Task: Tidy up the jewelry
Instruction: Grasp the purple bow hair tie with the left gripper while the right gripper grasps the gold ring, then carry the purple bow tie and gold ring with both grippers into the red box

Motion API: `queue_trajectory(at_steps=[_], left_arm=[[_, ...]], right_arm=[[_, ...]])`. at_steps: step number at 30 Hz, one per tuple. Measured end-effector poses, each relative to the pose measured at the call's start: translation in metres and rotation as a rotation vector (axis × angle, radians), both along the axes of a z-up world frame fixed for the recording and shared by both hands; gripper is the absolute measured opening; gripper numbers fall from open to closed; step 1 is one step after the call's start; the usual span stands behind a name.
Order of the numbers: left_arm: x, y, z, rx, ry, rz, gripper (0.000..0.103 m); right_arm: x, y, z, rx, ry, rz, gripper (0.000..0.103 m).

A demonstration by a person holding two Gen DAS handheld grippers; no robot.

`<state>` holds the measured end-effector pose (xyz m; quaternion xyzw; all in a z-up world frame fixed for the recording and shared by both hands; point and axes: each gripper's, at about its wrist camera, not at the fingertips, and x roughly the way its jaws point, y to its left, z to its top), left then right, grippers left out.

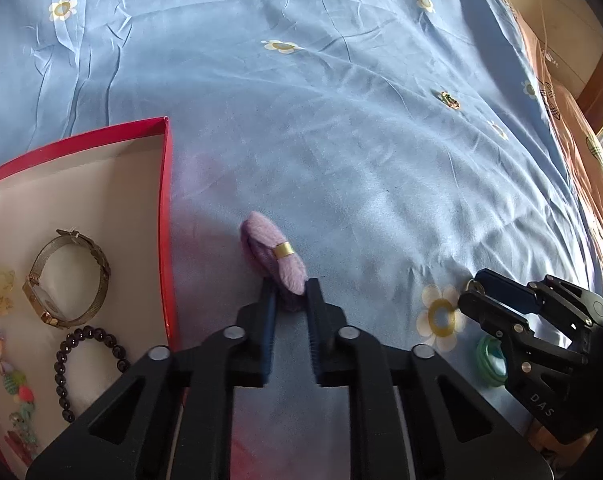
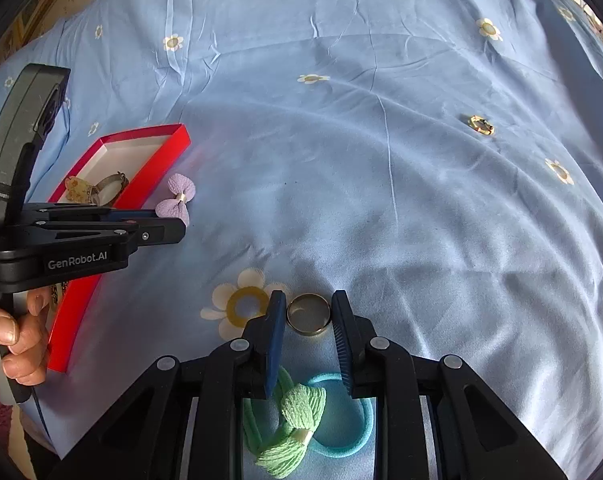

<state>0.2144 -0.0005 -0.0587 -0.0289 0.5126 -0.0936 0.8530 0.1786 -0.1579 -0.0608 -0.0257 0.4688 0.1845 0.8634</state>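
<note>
The left gripper (image 1: 291,292) had its fingers drawn close together around the near end of a purple bow (image 1: 275,258), which lay on the blue bedsheet (image 1: 341,140) just beside the red box (image 1: 166,216); the pads touched or nearly touched the bow, though a firm pinch could not be confirmed. From the right wrist view, a hand (image 2: 17,332) gripped the handle of that tool, holding it level and low over the sheet beside the box. The right gripper (image 2: 307,312) stood partly open, a fingertip on each side of a gold ring (image 2: 308,314) lying flat on the sheet, with narrow gaps left on both sides. Beneath its body lay a green bow hair tie (image 2: 297,420) and a teal hair tie (image 2: 341,420). Inside the box rested a watch (image 1: 67,280), a dark bead bracelet (image 1: 87,364) and some colourful clips (image 1: 9,376). Farther off on the sheet, well apart from everything else, sat a small gold trinket (image 2: 480,125).
</note>
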Motion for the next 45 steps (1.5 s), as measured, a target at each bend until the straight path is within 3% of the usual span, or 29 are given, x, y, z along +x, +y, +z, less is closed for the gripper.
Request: queue_trajectory(at_steps=[17, 45], left_arm=[[-0.072, 0.025, 0.039, -0.151, -0.100, 0.022, 0.009], [-0.158, 0.100, 0.058, -0.164, -0.170, 0.191, 0.009]], right_arm=[[-0.028, 0.009, 0.043, 0.134, -0.070, 0.023, 0.023], [-0.069, 0.077, 0.056, 0.174, -0.064, 0.172, 0.023]])
